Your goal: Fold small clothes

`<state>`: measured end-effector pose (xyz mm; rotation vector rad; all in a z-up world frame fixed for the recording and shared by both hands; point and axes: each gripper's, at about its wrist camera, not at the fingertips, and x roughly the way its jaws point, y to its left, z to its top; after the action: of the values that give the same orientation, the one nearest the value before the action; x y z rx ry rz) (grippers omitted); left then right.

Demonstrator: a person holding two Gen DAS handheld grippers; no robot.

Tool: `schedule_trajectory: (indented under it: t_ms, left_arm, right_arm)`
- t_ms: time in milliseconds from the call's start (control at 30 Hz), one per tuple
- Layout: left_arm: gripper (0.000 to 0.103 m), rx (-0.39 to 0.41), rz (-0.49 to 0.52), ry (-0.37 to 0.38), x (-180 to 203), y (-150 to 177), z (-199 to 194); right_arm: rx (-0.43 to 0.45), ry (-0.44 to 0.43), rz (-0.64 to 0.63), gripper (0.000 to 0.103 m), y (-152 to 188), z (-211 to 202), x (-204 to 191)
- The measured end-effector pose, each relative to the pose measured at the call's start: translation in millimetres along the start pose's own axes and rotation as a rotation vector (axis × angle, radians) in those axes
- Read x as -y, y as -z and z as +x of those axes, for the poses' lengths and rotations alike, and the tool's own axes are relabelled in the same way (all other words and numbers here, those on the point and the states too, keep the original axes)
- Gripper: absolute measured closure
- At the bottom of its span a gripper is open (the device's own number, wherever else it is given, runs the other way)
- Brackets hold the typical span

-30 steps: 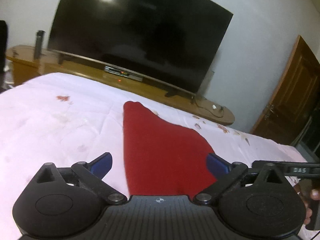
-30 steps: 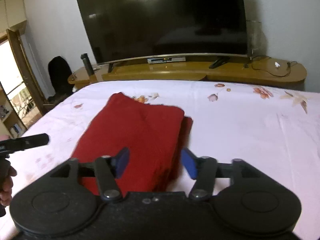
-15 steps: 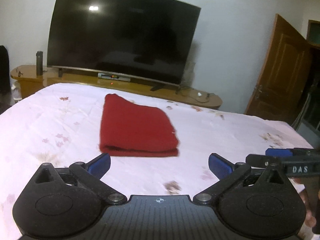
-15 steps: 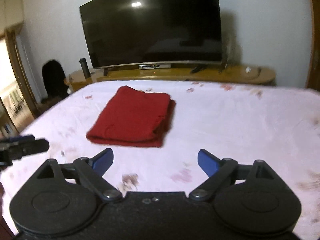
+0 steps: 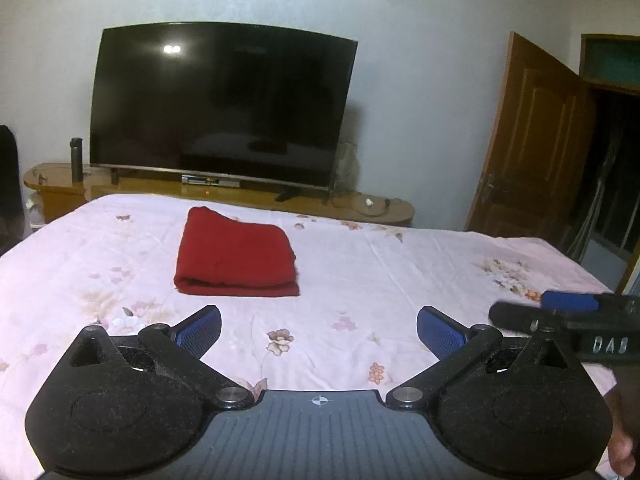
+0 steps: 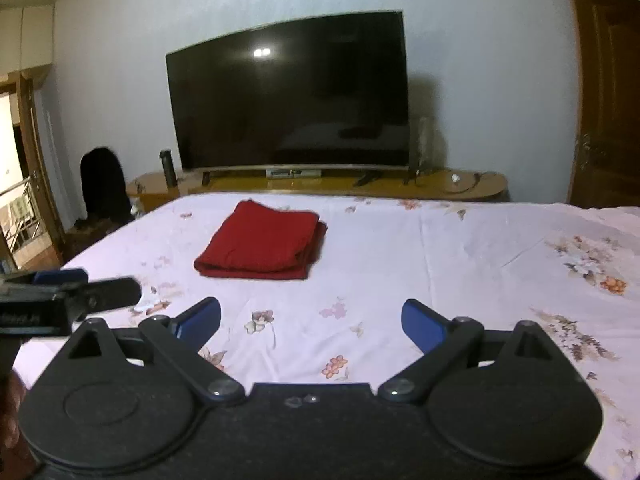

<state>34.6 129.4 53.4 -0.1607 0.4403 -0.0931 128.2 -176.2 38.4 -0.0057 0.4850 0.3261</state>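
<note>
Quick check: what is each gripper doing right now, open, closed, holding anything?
Left gripper: open, empty, short of the folded red cloth.
Right gripper: open, empty.

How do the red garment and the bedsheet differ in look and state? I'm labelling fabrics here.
The red garment is plain, solid red; the bedsheet is pale pink with scattered flower prints. The red garment is folded into a compact, layered rectangle, while the bedsheet lies spread in a single layer. The red garment covers only a small patch; the bedsheet spans the whole bed. Both lie flat, and neither open gripper, left or right, touches either.
</note>
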Motion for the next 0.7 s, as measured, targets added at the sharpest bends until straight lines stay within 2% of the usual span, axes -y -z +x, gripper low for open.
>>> schedule_trajectory:
  t_ms: [233,700]
  left_arm:
    - [0.0,0.035,-0.011,-0.009,1.6,0.7,-15.8]
    - [0.0,0.039,0.023,-0.031,7.5,-0.6,-22.3]
  right_arm:
    - [0.049,0.035,-0.02,0.005,-5.9,-15.5,-2.9]
    - [0.076,0.013,-0.016,0.004,0.4,-25.5,-7.9]
